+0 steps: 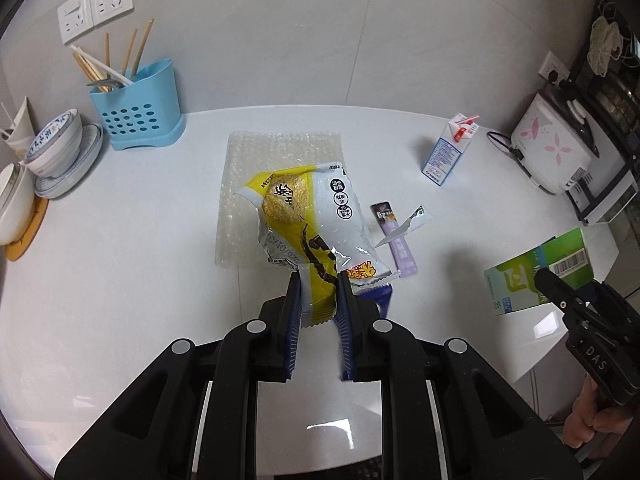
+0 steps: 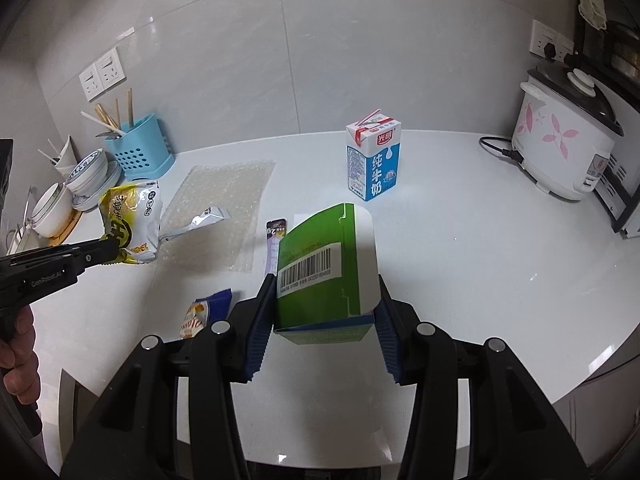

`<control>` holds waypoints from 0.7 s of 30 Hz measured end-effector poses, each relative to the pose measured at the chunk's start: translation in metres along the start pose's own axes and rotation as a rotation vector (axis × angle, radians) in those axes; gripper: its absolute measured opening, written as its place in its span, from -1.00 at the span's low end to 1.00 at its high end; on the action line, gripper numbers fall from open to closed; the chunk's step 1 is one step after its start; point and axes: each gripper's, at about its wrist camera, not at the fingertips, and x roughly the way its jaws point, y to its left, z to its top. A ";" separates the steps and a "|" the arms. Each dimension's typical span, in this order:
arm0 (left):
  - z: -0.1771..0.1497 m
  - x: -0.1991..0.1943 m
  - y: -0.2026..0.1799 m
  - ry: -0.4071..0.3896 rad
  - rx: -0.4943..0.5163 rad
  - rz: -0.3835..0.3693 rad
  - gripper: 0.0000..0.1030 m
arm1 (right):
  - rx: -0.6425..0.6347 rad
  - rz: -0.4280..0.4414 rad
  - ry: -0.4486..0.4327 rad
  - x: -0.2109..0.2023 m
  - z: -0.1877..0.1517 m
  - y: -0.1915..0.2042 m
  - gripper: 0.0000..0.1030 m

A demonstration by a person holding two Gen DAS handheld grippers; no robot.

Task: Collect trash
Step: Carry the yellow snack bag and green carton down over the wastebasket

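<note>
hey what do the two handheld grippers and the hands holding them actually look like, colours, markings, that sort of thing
Both are matte black plastic linkages with round silver pivot caps and two fingers lined with ribbed blue pads. The left gripper carries white "GenRobot.AI" lettering on its side; the right gripper shows "DAS" in grey. Bare-skinned hands grip the handles: left hand, right hand. No sleeves or cables are visible.

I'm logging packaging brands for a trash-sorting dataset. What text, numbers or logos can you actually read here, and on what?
"DAS": on the right gripper body.
"GenRobot.AI": on the left gripper body.
"光明" and "纯牛奶": on the milk carton.
Barcode on the green box: digits too small.
Yellow snack bag: Chinese print, distorted, unreadable.
Purple sachet: blurred.
</note>
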 end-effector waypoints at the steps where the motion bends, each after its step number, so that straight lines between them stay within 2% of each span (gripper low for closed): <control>1: -0.003 -0.002 -0.001 -0.002 0.000 -0.001 -0.68 | -0.002 0.003 -0.001 -0.003 -0.002 0.000 -0.14; 21: -0.089 -0.039 -0.035 0.014 -0.011 -0.005 -0.68 | -0.026 0.054 0.010 -0.054 -0.065 -0.006 -0.14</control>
